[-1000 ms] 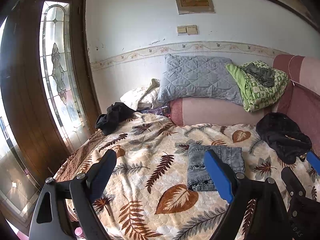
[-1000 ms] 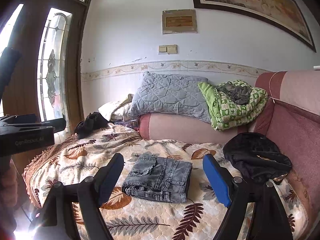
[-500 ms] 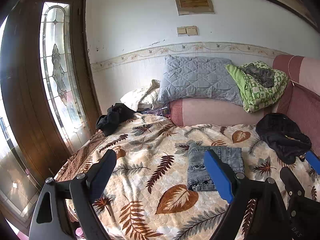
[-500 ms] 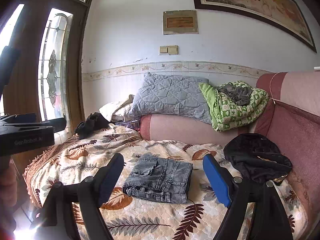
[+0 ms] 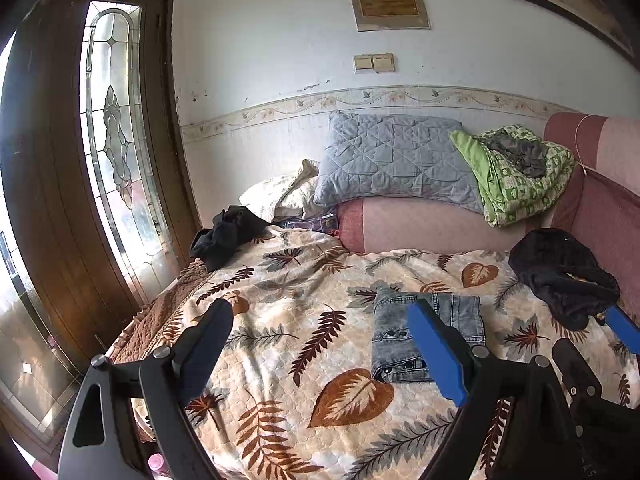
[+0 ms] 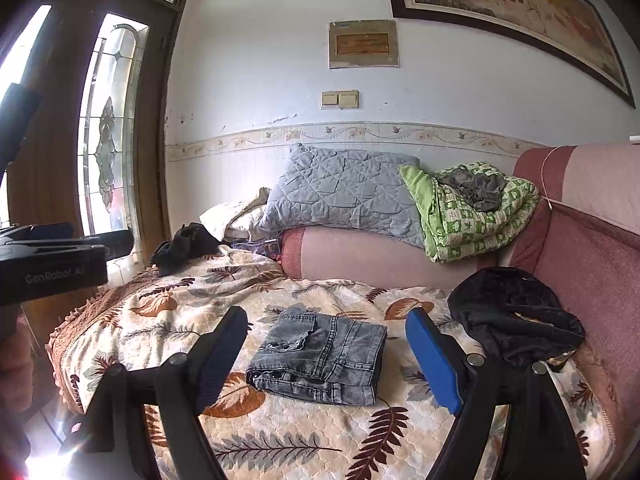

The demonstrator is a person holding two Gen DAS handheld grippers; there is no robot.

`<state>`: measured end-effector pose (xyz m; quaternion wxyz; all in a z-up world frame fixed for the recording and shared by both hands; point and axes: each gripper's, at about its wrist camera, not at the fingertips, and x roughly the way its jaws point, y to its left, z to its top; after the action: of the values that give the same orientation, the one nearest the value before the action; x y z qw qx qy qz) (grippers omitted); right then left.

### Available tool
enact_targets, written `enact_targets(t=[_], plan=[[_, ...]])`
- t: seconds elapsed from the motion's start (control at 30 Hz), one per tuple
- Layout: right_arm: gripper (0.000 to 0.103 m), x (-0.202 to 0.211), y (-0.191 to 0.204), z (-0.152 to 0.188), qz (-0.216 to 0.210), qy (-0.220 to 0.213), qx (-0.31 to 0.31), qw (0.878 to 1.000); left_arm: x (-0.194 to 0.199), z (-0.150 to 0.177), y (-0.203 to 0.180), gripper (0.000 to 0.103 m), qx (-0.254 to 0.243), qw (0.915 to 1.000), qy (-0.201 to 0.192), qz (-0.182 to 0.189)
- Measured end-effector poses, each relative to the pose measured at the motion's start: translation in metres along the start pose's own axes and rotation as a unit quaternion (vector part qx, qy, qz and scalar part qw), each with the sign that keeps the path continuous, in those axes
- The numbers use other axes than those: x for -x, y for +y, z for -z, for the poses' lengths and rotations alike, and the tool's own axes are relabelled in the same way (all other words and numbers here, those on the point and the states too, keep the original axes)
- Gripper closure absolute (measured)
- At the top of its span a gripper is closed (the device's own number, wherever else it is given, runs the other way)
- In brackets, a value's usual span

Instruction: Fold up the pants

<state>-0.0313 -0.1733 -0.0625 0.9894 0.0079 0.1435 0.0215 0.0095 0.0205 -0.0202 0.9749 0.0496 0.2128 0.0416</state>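
Observation:
Grey denim pants (image 6: 320, 356) lie folded into a compact rectangle on the leaf-patterned bedspread (image 6: 168, 320). In the left wrist view the same pants (image 5: 400, 336) sit just beyond the blue right finger. My left gripper (image 5: 320, 324) hovers open above the bedspread, left of the pants, holding nothing. My right gripper (image 6: 326, 332) is open too, its fingers framing the pants from the near side without touching them. Part of the right gripper (image 5: 616, 328) shows at the right edge of the left wrist view.
A black garment (image 6: 516, 316) lies heaped at the right by the pink sofa back (image 6: 592, 256). Another dark garment (image 6: 184, 246) sits at the far left corner. A grey pillow (image 6: 344, 192) and a green blanket (image 6: 472, 216) rest on the bolster. A wooden door (image 5: 60, 184) stands left.

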Motion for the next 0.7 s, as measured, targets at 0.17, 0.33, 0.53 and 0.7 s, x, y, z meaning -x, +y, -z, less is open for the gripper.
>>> enact_targets(t=[0.17, 0.33, 0.53, 0.7], plan=[[0.019, -0.0011, 0.0002, 0.0011, -0.001, 0.002, 0.001, 1.0, -0.0003, 0.0, 0.0003, 0.013, 0.0, 1.0, 0.001, 0.006], [0.019, -0.0031, 0.0, 0.0035, -0.001, 0.004, 0.001, 1.0, 0.0004, 0.0007, -0.0004, 0.014, 0.0, 1.0, 0.001, 0.009], [0.019, -0.0047, 0.0005, 0.0046, -0.001, 0.004, 0.002, 1.0, 0.001, 0.0006, -0.0002, 0.014, 0.001, 0.9999, 0.0, 0.013], [0.019, -0.005, 0.0008, 0.0048, -0.001, 0.004, 0.003, 1.0, 0.0021, 0.0004, -0.0019, 0.014, 0.0, 0.9999, 0.0, 0.014]])
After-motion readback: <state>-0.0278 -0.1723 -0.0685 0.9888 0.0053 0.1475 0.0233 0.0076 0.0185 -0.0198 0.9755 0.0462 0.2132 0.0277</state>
